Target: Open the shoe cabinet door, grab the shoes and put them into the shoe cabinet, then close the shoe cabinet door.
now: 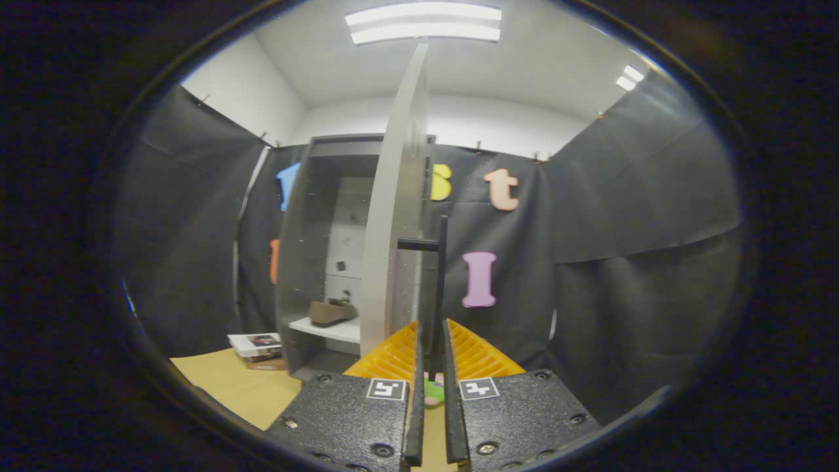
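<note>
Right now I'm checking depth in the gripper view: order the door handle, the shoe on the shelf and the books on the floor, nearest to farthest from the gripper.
1. Door handle: between the fingers of the gripper, closed on it.
2. Shoe: beyond the open door, on the cabinet shelf.
3. Books: on the floor beside the cabinet; too close to the shoe to call.

Non-task items: stack of books lying flat on the tan floor, touching or just beside black curtain. Ceiling light panel on; smaller one off to the side. Small green object low down, probably on the floor.
</note>
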{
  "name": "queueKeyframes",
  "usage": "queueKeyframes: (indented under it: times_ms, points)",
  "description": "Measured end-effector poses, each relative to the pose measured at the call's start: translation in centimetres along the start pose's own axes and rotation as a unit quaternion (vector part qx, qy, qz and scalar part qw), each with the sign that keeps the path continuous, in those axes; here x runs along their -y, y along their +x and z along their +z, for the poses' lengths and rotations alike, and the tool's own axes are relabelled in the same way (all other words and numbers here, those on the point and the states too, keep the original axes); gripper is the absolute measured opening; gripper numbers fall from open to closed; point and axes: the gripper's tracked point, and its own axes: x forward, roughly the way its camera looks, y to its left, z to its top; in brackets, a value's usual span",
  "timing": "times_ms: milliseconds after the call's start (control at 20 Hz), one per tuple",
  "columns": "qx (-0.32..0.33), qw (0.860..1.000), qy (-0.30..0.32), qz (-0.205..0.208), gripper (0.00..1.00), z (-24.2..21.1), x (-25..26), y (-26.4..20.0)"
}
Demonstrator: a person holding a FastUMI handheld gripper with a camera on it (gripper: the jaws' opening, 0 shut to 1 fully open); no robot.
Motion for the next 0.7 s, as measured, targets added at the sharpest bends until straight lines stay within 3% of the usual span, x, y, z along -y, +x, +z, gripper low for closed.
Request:
queueKeyframes:
  times_ms: [50,150,200,300,400,500,700]
  points:
    - [0.006,1.000,0.002,-0.020,0.16,0.0,1.5,-0.3]
    - [0.001,1.000,0.029,0.000,0.19,-0.4,0.5,-0.8]
    - [-0.011,0.999,0.035,0.003,0.38,-1.4,0.1,-0.8]
    - [-0.021,0.999,0.030,-0.009,0.62,-2.0,-0.4,-1.8]
    - [-0.010,0.998,0.002,-0.058,0.75,-1.5,1.0,-2.5]
    - [0.009,0.998,-0.010,-0.068,0.86,-1.0,0.7,-3.4]
    - [0.007,0.999,0.027,-0.022,0.98,-1.0,-3.7,-6.2]
